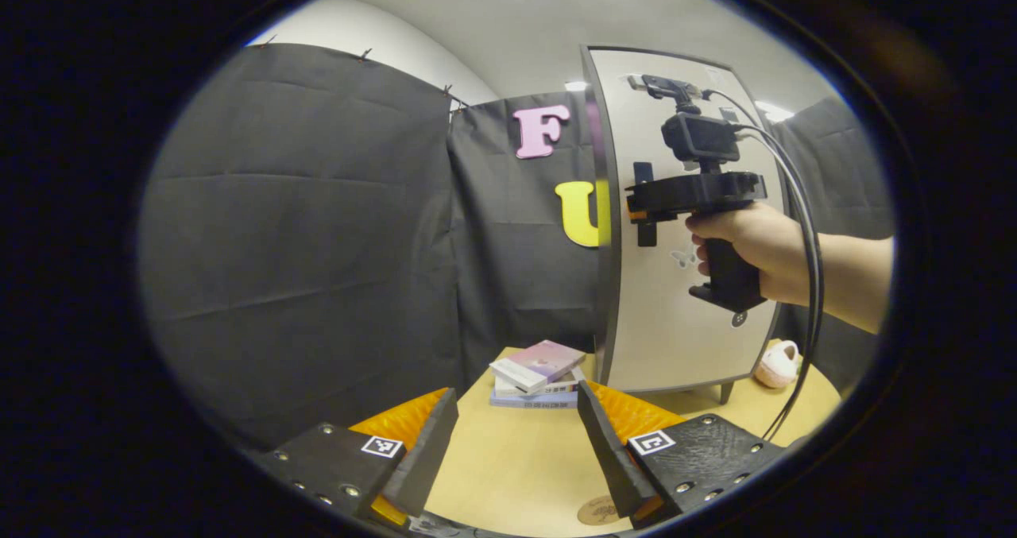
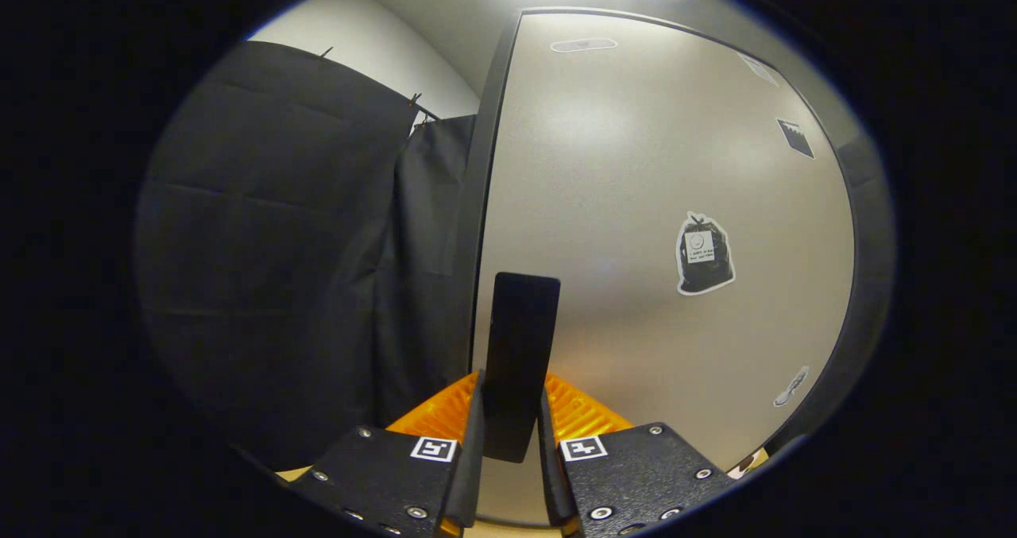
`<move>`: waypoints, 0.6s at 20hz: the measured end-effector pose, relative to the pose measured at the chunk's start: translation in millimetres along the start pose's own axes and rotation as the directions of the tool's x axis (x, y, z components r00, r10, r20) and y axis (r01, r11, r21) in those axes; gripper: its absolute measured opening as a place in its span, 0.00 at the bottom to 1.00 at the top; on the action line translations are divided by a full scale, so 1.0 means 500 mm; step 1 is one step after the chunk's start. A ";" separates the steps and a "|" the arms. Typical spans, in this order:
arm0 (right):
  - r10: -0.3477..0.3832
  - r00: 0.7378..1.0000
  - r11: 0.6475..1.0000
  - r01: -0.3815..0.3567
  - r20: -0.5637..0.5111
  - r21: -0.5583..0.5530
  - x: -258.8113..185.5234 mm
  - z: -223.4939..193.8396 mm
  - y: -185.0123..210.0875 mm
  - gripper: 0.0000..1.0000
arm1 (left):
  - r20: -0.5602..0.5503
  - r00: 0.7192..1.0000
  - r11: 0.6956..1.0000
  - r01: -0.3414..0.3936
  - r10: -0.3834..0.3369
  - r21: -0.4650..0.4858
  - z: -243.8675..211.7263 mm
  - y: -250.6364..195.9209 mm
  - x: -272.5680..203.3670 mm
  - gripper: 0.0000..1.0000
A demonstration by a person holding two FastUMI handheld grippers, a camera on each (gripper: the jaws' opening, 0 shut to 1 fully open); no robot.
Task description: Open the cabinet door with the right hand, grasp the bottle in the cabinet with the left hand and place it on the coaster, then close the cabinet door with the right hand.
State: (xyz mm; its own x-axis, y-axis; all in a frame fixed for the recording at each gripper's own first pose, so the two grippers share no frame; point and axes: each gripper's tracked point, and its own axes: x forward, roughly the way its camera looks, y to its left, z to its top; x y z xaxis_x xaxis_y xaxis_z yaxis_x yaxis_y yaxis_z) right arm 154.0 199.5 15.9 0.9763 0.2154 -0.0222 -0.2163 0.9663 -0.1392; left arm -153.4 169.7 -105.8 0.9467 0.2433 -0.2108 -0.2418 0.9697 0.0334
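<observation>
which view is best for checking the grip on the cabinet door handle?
Right gripper view. The door handle stands upright and close up, with the right gripper shut on it, a finger pressing each side. In the left gripper view the handle is small and far off on the cabinet door, partly behind the right gripper, so contact is unclear there.

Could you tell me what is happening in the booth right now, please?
A person is working a handheld tool in each hand at a small cabinet on a table. The right tool is shut on the door handle, with the door still closed or barely moved, so the bottle inside is hidden. The left tool hangs open above the table, near the coaster. A stack of books lies beside the cabinet.
</observation>
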 end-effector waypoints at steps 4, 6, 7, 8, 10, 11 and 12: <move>0.045 0.999 0.999 -0.045 -0.025 -0.003 -0.005 -0.005 0.004 0.23 | 0.025 1.000 1.000 0.014 -0.013 -0.019 0.015 -0.003 0.011 0.87; 0.070 0.997 0.998 -0.070 -0.031 -0.006 -0.010 -0.005 0.004 0.20 | 0.029 0.999 1.000 0.016 -0.016 -0.020 0.014 0.001 0.017 0.87; 0.085 0.996 0.996 -0.085 -0.035 -0.005 -0.014 -0.007 0.005 0.18 | 0.029 0.999 1.000 0.019 -0.018 -0.024 0.015 0.002 0.018 0.87; 0.102 0.994 0.995 -0.102 -0.039 -0.004 -0.019 -0.005 0.006 0.17 | 0.029 0.999 0.999 0.019 -0.019 -0.026 0.014 0.006 0.016 0.87; 0.137 0.989 0.991 -0.137 -0.047 -0.006 -0.028 -0.006 0.007 0.16 | 0.034 0.999 0.999 0.022 -0.021 -0.026 0.019 0.007 0.007 0.87; 0.153 0.987 0.988 -0.154 -0.050 -0.003 -0.032 -0.006 0.007 0.16 | 0.039 0.999 0.999 0.020 -0.019 -0.025 0.024 0.009 0.003 0.87; 0.171 0.984 0.985 -0.172 -0.054 0.000 -0.035 -0.006 0.006 0.16 | 0.040 0.999 1.000 0.018 -0.017 -0.025 0.028 0.012 0.002 0.87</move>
State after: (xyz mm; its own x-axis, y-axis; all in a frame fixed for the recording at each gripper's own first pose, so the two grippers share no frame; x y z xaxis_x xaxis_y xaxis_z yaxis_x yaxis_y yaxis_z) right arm 136.0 198.3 12.7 0.9238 0.3700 -0.0987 -0.3807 0.9150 -0.1334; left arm -151.1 176.1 -92.2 0.9584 0.2277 -0.1723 -0.2303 0.9731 0.0048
